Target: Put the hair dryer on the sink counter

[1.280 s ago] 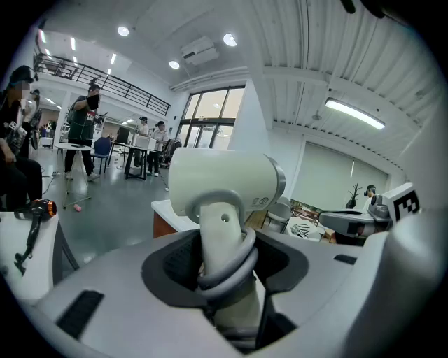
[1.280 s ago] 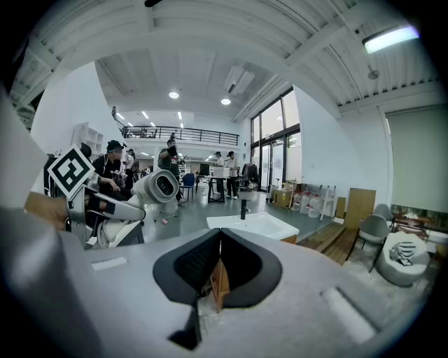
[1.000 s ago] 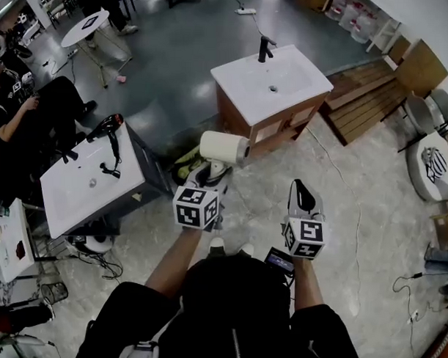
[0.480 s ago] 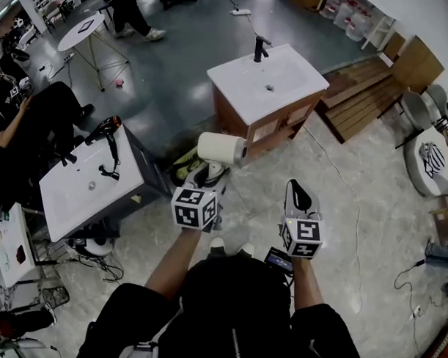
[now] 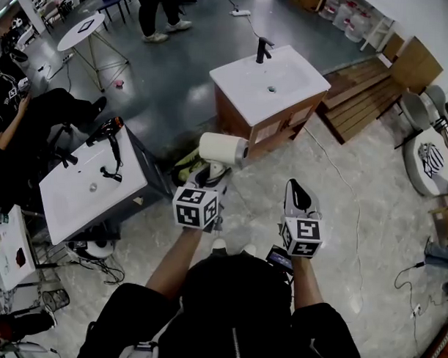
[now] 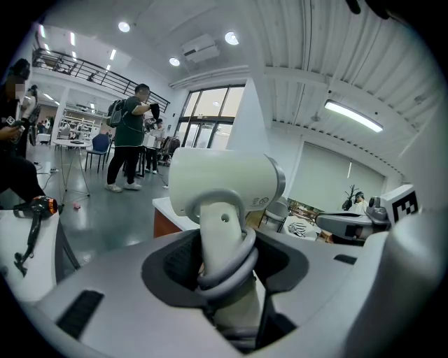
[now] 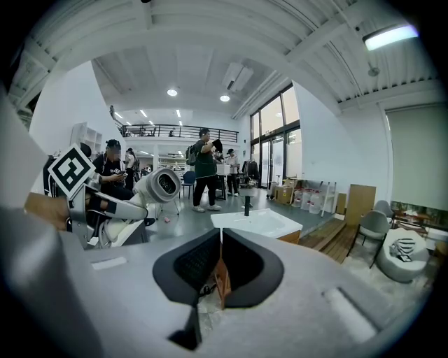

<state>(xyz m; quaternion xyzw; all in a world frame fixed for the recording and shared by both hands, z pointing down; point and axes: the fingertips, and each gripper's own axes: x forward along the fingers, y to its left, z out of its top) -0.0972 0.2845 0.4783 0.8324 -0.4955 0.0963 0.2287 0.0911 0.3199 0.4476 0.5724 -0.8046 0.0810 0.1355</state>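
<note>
Over on the left, a white tabletop (image 5: 69,198) with a basin carries a black hair dryer (image 5: 108,128) near its far corner, and a seated person (image 5: 35,113) waits just beyond it. In the last second almost nothing there has shifted. The one clear change is at the back of the room, where a standing person (image 5: 162,11) has walked further into sight. Moving across, the left tool (image 5: 212,174) is clamped round the handle of the white hair dryer (image 5: 223,149), with the grey cord looped about that handle inside the grip. The barrel sits sideways above the jaws, up in the air and touching no surface. It hangs in much the same spot in front of the holder as a second ago, so I judge the carry has paused or is creeping rather than closing in. Ahead and to the right stands the wood-fronted sink tabletop (image 5: 246,83) with its black tap (image 5: 264,47). It looks the likelier target, and it is still well apart from the dryer, with bare floor between, so the placing has not begun. Furthest right, the right tool (image 5: 297,193) is held level beside the left one, its jaws pressed together with nothing between them, and it too has barely moved.
</note>
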